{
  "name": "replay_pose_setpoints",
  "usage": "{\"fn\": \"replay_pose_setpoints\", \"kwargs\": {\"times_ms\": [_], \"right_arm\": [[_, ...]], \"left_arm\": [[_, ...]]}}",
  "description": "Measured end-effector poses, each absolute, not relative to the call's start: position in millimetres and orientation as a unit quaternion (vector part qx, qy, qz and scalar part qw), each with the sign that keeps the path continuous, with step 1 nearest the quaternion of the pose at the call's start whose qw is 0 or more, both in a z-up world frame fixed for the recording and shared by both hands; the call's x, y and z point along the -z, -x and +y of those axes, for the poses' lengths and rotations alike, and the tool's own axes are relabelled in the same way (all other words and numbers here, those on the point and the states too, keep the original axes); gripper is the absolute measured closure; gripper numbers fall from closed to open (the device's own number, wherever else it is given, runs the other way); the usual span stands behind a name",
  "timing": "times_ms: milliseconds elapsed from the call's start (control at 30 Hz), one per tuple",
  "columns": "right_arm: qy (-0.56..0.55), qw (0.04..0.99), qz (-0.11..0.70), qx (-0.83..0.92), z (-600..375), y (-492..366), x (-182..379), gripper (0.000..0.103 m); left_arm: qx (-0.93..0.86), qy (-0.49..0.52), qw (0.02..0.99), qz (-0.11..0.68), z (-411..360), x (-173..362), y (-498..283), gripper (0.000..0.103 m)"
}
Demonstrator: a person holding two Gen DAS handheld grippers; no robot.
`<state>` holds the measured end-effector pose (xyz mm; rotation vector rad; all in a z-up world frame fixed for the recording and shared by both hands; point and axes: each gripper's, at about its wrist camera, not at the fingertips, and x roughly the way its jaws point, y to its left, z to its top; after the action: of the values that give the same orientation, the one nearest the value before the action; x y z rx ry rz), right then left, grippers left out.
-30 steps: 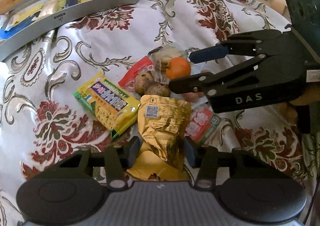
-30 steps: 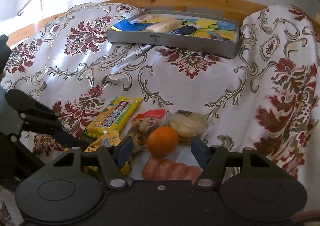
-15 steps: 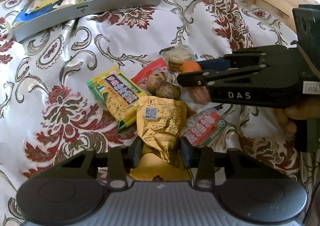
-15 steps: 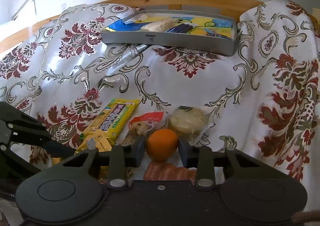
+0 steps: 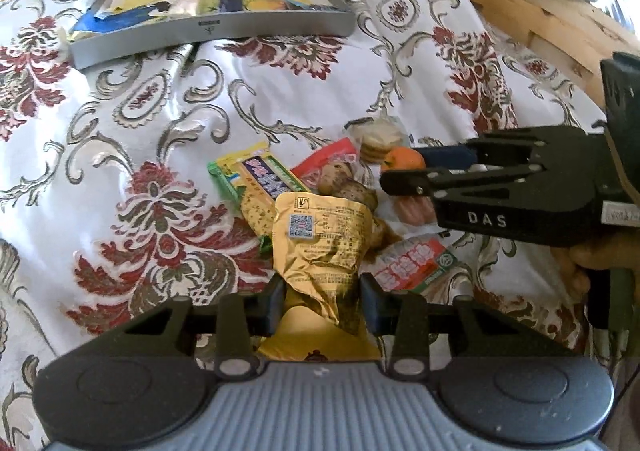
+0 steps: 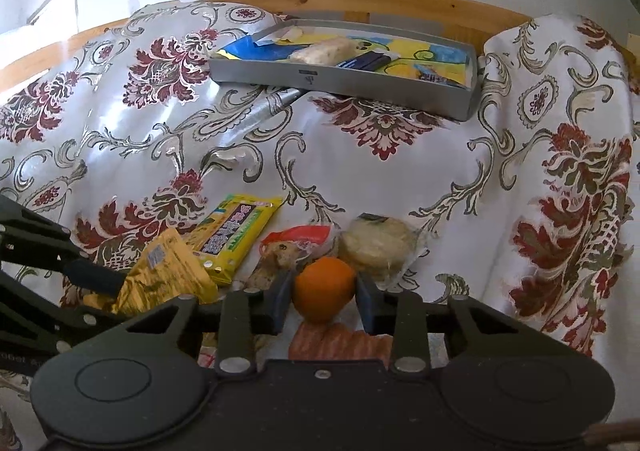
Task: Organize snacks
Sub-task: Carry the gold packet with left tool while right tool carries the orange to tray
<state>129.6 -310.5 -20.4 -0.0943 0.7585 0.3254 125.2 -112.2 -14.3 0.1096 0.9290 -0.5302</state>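
A floral cloth [image 6: 360, 171] covers the whole surface. At its far edge, by a wooden rail, sits a grey tray [image 6: 344, 77] with a few packets inside. Nearer lies a heap of snacks: a yellow wafer pack [image 6: 236, 235], round biscuits in clear wrap [image 6: 380, 241]. The left gripper [image 5: 322, 297] has its fingers pinched on a crumpled gold pouch [image 5: 320, 235]. The right gripper [image 6: 323, 301] clamps an orange [image 6: 324, 287] between its fingers, above the pile.

Crumpled gold pouch [image 5: 320, 247] and orange [image 6: 324, 287] gripped among piled snacks.
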Motion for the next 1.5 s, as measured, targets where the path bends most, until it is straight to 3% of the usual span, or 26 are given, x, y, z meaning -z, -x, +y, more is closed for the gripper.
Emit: {"fn": "replay_pose_setpoints", "kwargs": {"times_ms": [467, 967, 1500], "right_arm": [[0.068, 0.931, 0.317, -0.168, -302, -107, -2, 0.067], [0.065, 0.957, 0.227, -0.167, -300, -97, -37, 0.067], [0.023, 0.982, 0.129, -0.139, -303, -203, -70, 0.067]], "left_arm": [[0.200, -0.014, 0.896, 0.396, -105, -15, -130, 0.061], [0.160, -0.002, 0.930, 0.332, -88, -90, -162, 0.061], [0.166, -0.032, 0.926, 0.338, -126, -139, -268, 0.061]]}}
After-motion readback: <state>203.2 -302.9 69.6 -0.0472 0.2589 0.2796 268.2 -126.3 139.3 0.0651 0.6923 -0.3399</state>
